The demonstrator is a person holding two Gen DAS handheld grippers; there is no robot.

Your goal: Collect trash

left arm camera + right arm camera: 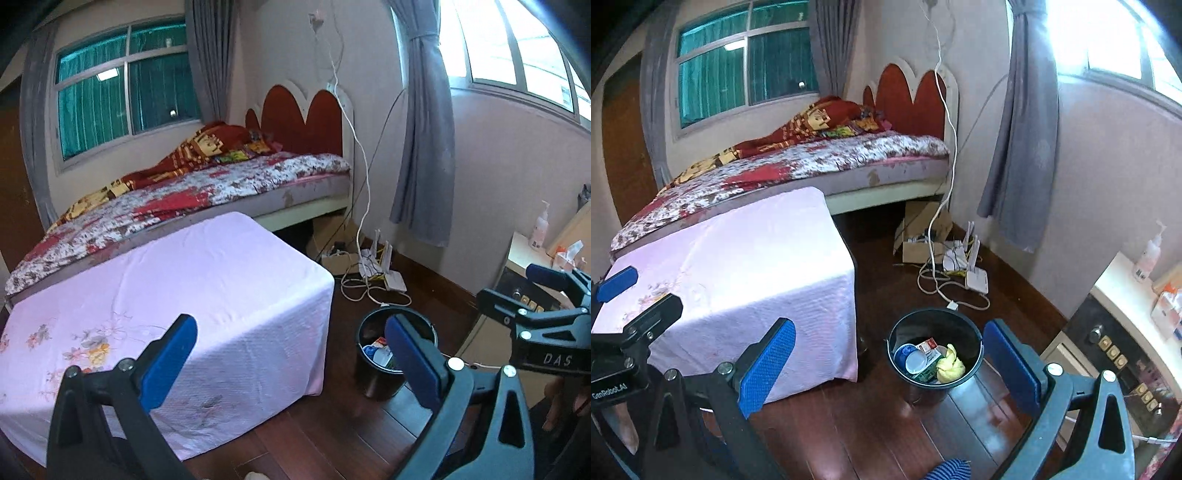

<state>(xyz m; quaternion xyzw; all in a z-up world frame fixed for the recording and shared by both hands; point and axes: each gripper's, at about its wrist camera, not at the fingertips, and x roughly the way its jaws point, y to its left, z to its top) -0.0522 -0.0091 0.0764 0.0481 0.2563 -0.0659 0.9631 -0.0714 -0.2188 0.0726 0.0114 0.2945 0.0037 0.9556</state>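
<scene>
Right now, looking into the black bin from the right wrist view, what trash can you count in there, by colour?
In the black bin, as far as shows:
Blue round lid or cup: 1
White round lid: 1
Red-and-white carton or wrapper: 1
Green packet: 1
Yellow crumpled piece: 1
Total: 5 visible; anything underneath is hidden.

"DAS" on right tool (546,295); "GenRobot.AI" on left tool (628,291)

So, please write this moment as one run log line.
left tongs open, empty | right tongs open, empty | bin holds trash | table
</scene>
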